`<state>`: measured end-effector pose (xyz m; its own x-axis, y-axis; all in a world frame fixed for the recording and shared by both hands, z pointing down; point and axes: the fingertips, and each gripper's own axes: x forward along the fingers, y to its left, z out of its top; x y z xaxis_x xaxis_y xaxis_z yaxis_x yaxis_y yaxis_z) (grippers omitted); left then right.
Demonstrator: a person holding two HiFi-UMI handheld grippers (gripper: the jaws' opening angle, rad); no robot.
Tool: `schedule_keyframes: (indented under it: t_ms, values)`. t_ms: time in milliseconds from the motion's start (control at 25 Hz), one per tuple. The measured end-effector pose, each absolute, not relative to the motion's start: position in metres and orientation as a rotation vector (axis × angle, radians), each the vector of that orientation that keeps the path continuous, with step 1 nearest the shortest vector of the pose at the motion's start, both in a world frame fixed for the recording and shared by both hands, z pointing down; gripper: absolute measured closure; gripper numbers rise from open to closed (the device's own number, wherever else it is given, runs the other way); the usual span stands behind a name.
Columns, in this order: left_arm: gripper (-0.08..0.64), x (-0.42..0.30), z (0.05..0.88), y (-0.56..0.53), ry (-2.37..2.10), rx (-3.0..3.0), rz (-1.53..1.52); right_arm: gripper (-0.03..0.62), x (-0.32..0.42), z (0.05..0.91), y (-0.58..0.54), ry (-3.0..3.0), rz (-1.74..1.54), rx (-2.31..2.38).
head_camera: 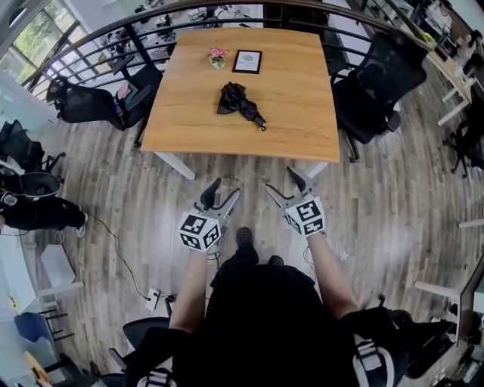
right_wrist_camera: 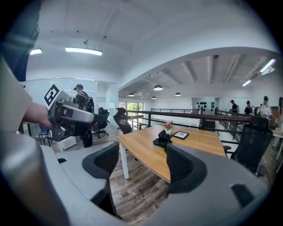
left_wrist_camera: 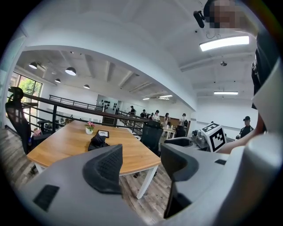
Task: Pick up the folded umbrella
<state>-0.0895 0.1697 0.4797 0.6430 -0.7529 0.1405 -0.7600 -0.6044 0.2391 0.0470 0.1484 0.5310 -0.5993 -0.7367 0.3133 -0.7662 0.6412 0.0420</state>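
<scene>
A black folded umbrella (head_camera: 240, 102) lies near the middle of the wooden table (head_camera: 302, 128); it also shows in the left gripper view (left_wrist_camera: 97, 141) and the right gripper view (right_wrist_camera: 162, 140). My left gripper (head_camera: 224, 192) is held over the floor, short of the table's near edge, its jaws wide apart with nothing between them. My right gripper (head_camera: 280, 183) hangs beside it, equally open and empty. Both point toward the table, well away from the umbrella. In the gripper views, each pair of fingers (left_wrist_camera: 105, 170) (right_wrist_camera: 183, 170) frames bare floor and table.
On the table's far side stand a small pot of pink flowers (head_camera: 218, 57) and a black picture frame (head_camera: 247, 61). Black office chairs sit at the left (head_camera: 91, 102) and right (head_camera: 378, 83). A dark railing (head_camera: 151, 23) runs behind. White table legs (head_camera: 175, 165) are ahead.
</scene>
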Motion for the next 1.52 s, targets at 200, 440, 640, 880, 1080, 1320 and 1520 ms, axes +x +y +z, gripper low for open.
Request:
schedule_keyframes:
  t_ms: [200, 440, 640, 880, 1080, 1320, 1520]
  values:
    - [0.288, -0.102, 0.485, 0.140, -1.176, 2.596, 0.059, 0.238, 0.029, 0.530, 0.124, -2.543, 0.146, 1.235]
    - [0.288, -0.116, 0.487, 0.116, -1.135, 2.604, 0.056, 0.242, 0.017, 0.530, 0.106, -2.517, 0.154, 1.274]
    - [0.288, -0.124, 0.489, 0.102, -1.101, 2.616, 0.046, 0.244, 0.009, 0.531, 0.092, -2.501, 0.150, 1.300]
    - [0.288, -0.138, 0.493, 0.092, -1.087, 2.619, 0.063, 0.247, -0.006, 0.532, 0.080, -2.498, 0.144, 1.316]
    - [0.288, -0.148, 0.494, 0.081, -1.072, 2.631, 0.072, 0.247, -0.016, 0.531, 0.072, -2.502, 0.141, 1.337]
    - [0.288, -0.147, 0.498, 0.074, -1.043, 2.631, 0.084, 0.247, -0.014, 0.537, 0.071, -2.478, 0.164, 1.359]
    - [0.288, -0.145, 0.507, 0.067, -1.027, 2.622, 0.108, 0.250, -0.009, 0.545, 0.062, -2.481, 0.223, 1.384]
